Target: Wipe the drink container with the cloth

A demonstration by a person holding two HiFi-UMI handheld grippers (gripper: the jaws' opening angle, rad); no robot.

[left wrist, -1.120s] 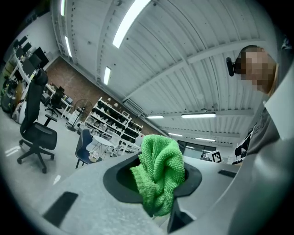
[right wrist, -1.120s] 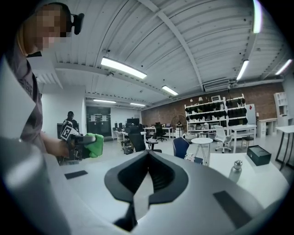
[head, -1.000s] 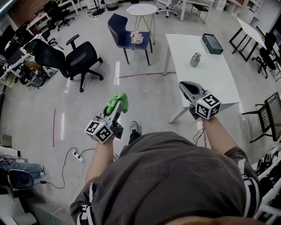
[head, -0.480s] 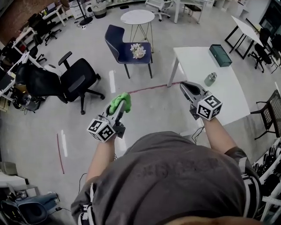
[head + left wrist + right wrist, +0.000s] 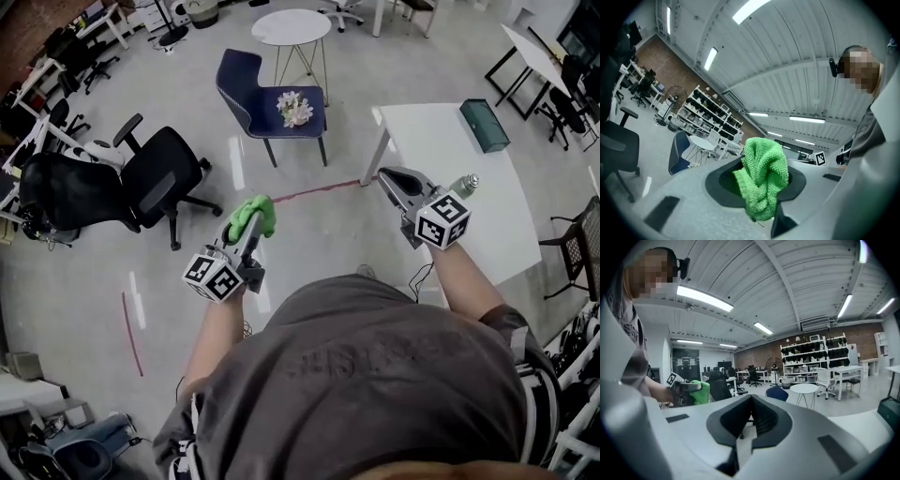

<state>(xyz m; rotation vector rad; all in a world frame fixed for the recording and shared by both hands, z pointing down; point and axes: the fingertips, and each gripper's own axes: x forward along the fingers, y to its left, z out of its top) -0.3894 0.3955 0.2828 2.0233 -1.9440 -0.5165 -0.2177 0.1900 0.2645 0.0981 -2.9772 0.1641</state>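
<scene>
Saw the drink container (image 5: 466, 185), small, greenish with a silvery cap, standing upright on the white table (image 5: 441, 141), long axis vertical, cap up, just beyond the right gripper (image 5: 386, 175). Found that gripper clenched on nothing. Noted the fluffy green cloth (image 5: 251, 214), crumpled into a wad, pinched fast in the left gripper (image 5: 249, 228), well apart from the container.

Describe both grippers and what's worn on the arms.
The left gripper and right gripper have grey bodies that taper to dark jaw pads. Each carries a white cube with black square markers at its rear. The person wears a grey short-sleeved T-shirt.
</scene>
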